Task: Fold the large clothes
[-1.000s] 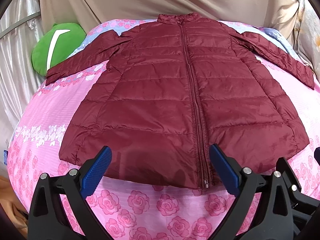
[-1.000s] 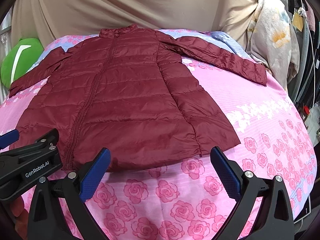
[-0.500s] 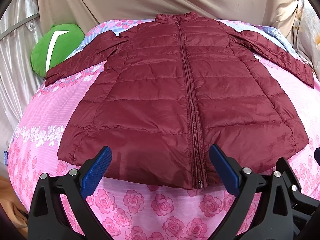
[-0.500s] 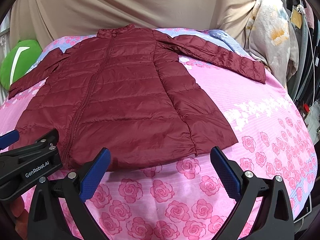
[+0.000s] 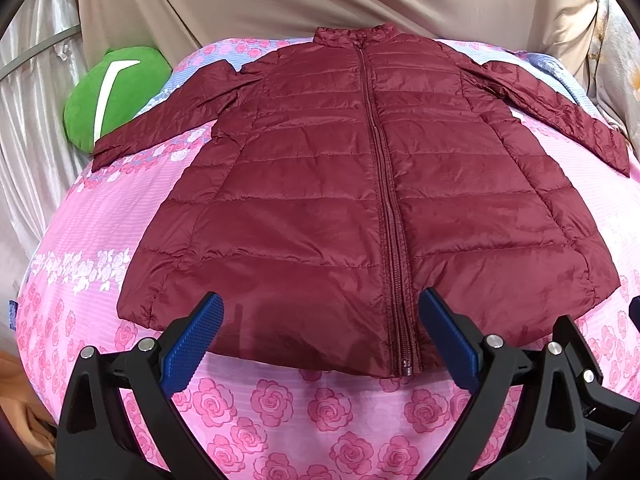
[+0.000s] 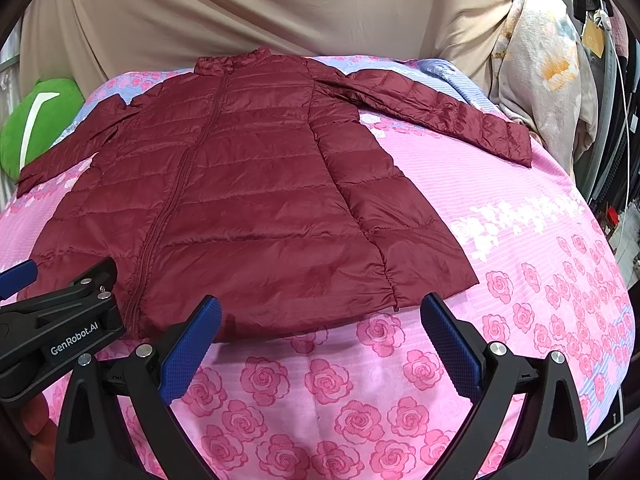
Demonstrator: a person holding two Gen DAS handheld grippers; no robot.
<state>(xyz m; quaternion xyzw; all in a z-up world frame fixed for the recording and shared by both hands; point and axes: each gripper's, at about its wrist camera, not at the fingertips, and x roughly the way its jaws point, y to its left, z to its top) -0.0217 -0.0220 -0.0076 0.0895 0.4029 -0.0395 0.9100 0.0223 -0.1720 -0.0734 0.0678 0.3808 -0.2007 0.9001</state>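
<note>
Pink rose bedsheet (image 5: 280, 404) fills lower frame; maroon jacket (image 5: 360, 200) flat at centre, unfolded. Left gripper (image 5: 320, 340), right gripper (image 6: 320, 340) gaping, empty, above hem. Folding likely unstarted; next, grasp sleeve or hem corner.

- One maroon quilted jacket (image 5: 360, 200) is lying flat on the bed (image 5: 280, 408).
- One green cushion (image 5: 116, 92) is sitting beside it.
- Two claws are showing: left claw (image 5: 320, 344), right claw (image 6: 320, 344).
</note>
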